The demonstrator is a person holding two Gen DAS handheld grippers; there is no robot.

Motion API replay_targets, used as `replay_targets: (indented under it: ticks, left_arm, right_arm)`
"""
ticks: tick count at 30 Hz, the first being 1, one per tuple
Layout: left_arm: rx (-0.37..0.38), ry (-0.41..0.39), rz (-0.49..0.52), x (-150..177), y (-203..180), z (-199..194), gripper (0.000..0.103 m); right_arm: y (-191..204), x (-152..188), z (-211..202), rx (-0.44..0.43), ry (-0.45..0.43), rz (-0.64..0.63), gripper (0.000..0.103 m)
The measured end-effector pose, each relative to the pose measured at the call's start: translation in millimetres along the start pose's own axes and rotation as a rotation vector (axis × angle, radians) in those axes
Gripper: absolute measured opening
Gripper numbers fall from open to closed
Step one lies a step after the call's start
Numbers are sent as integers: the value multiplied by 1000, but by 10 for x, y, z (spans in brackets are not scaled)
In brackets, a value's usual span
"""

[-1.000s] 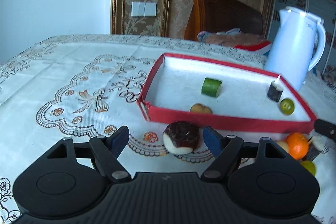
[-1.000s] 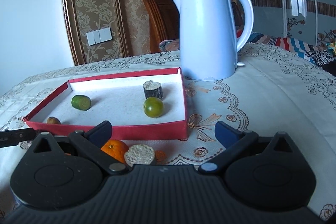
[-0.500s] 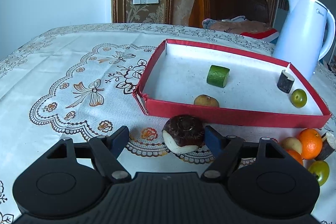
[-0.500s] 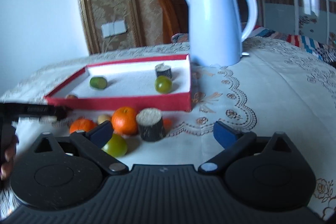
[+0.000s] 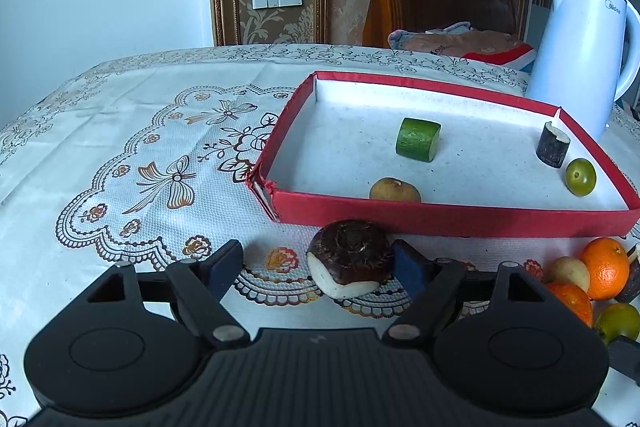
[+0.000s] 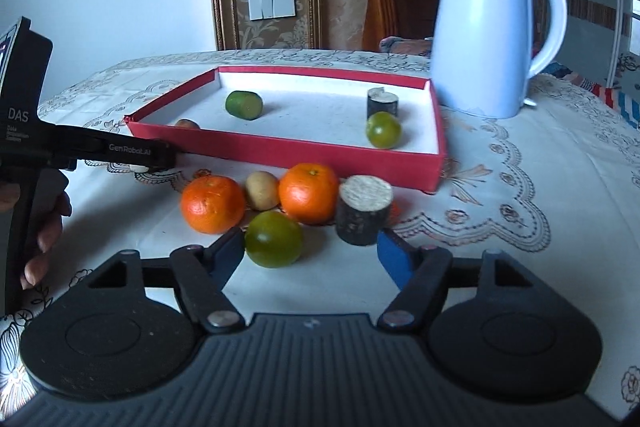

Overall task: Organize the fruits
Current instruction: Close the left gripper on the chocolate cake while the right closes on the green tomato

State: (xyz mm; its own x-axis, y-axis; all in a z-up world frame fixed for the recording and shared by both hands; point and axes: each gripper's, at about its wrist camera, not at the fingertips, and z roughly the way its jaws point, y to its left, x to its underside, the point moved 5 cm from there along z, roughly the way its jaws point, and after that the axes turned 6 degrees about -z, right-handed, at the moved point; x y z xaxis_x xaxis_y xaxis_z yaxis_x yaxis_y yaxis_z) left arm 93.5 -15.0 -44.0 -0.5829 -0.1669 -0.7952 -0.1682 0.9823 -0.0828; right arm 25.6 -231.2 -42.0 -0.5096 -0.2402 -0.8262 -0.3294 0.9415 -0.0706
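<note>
A: What lies between the blue pads of the left gripper?
B: A dark brown root piece with a white cut face, resting on the lace tablecloth just in front of the red tray. The right pad is at its side; the left pad stands clear, so the jaws are apart, having just opened a little further.

A: And the right gripper?
B: Its jaws have just been closing yet remain apart. A green citrus fruit sits by the left pad and a bark-covered cylinder by the right; neither is clamped.

A: Where are the other fruits?
B: Beyond these two, on the cloth, lie two oranges with a small yellow-brown fruit between them. Inside the tray are a green cut piece, a second green citrus, a dark cylinder and a brown fruit against the near wall.

A: Anything else?
B: A white kettle stands beyond the tray's right corner.
</note>
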Motion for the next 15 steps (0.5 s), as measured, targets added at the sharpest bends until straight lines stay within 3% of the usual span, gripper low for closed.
replay_targets:
  ticks: [4, 7, 15]
  left_arm:
    - [2, 0, -3, -5, -5, 2, 81]
    - [2, -2, 1, -5, -19, 7, 82]
    - [18, -6, -21, -7, 33, -12, 82]
  right_arm:
    - [64, -36, 75, -12, 13, -7, 68]
    - [106, -48, 139, -29, 35, -25, 53]
    - [96, -32, 162, -37, 45, -20, 44]
